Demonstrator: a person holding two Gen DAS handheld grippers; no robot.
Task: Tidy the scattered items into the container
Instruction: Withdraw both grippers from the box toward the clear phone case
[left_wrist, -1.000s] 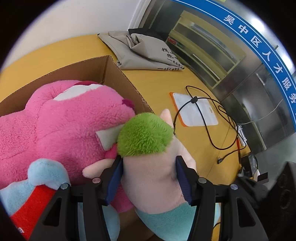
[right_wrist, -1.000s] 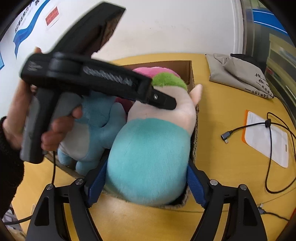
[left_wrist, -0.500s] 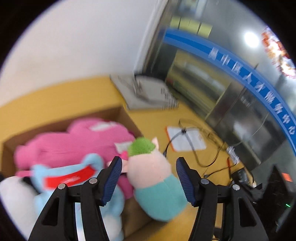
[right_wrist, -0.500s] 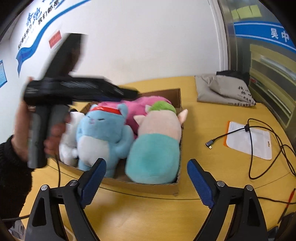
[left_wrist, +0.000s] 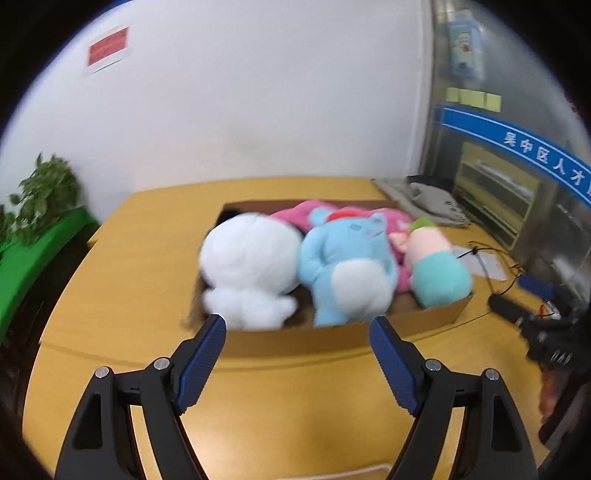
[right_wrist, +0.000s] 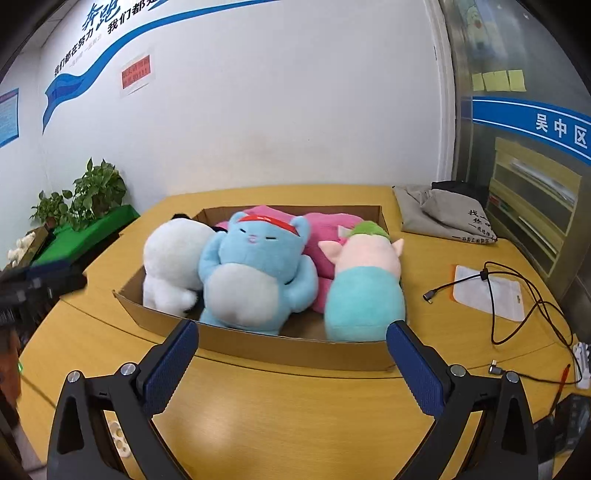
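Yellow wooden tabletop (right_wrist: 295, 413) fills the near ground in both wrist views, with a white wall behind it. Left gripper (left_wrist: 297, 354) hangs over the near tabletop with its jaws spread wide and nothing between the blue pads. Right gripper (right_wrist: 291, 363) is likewise released, jaws wide apart and empty, just short of the near wall of the shallow brown cardboard box (right_wrist: 295, 349).

Inside the box, in the right wrist view, four soft toys lie packed side by side. At the left is a white round plush toy (right_wrist: 173, 262). Pressed against its right side is a light blue plush cat with a red headband (right_wrist: 255, 273). Behind the cat lies a large pink plush toy (right_wrist: 328, 229), partly hidden. At the right end sits a pale pink plush pig with green hair and a teal body (right_wrist: 364, 280), touching the box's right wall.

Right of the box, a black cable (right_wrist: 517, 295) loops over a white pouch with an orange edge (right_wrist: 487, 291). Far right lies a folded grey cloth bag (right_wrist: 439, 214). Far left, off the tabletop, stand green potted plants (right_wrist: 85, 199).
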